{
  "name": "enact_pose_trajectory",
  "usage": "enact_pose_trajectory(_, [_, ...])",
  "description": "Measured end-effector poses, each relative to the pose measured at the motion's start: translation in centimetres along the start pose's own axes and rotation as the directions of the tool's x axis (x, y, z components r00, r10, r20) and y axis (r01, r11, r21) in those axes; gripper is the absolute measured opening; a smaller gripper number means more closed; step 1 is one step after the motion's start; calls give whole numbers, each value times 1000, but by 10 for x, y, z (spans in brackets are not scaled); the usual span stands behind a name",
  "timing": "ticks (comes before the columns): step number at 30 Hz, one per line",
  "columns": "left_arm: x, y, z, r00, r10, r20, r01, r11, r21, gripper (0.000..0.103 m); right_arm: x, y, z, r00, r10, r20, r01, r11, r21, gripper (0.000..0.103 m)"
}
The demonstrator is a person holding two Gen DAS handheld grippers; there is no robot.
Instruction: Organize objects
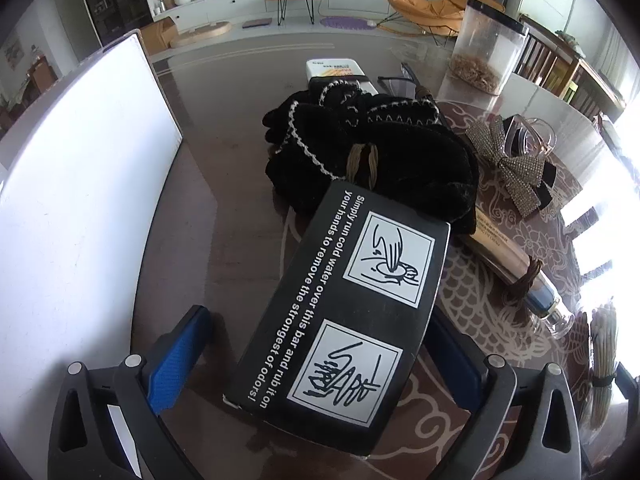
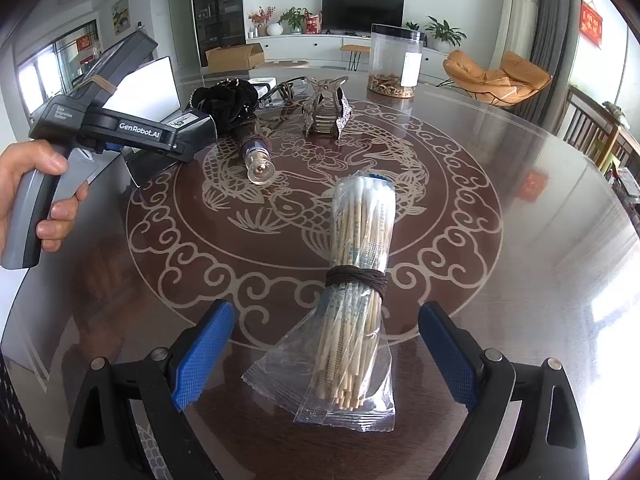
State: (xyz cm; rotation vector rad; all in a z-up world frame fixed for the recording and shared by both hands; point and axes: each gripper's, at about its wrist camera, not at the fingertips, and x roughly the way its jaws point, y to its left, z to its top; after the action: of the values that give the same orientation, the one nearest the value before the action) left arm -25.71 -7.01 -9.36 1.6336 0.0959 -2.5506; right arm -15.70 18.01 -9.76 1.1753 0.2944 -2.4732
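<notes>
Fingers of the left gripper stand spread around a black instruction box; only the right finger seems to touch it, so no firm grip shows. The box looks light, stiff and smooth: squeeze its long sides. At twelve o'clock lies a soft black scrunchie. The right gripper is released, straddling a bagged cotton-swab bundle on the table.

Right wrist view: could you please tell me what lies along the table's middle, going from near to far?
Bagged bundle of cotton swabs → clear bottle lying on its side → rhinestone bow hair clip → clear canister with black lid.
</notes>
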Motion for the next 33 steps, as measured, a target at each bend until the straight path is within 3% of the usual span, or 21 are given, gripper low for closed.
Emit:
enact_pose_trajectory(4, [-14, -5, -9, 997, 24, 68, -26, 999, 19, 58, 0, 0, 0, 1000, 4, 1, -4, 1000, 4, 94])
enact_pose_trajectory(8, [-28, -7, -42, 994, 47, 103, -47, 999, -5, 59, 1, -2, 1, 1000, 4, 1, -4, 1000, 7, 94])
enact_pose_trajectory(12, [-52, 1, -96, 988, 76, 131, -65, 994, -82, 58, 2, -1, 0, 1000, 2, -6, -2, 1000, 2, 94])
enact_pose_trajectory(18, [-79, 1, -160, 981, 93, 169, -75, 991, -108, 58, 6, 4, 0, 999, -22, -23, 22, 1000, -23, 94])
enact_pose_trajectory(22, [-86, 9, -177, 979, 87, 187, -64, 990, -122, 59, 7, 3, 0, 999, -28, -24, 28, 999, -22, 95])
enact_pose_trajectory(33, [-83, -1, -172, 971, 89, 223, -64, 991, -119, 59, 6, 4, 1, 999, -41, -23, 40, 999, -27, 97])
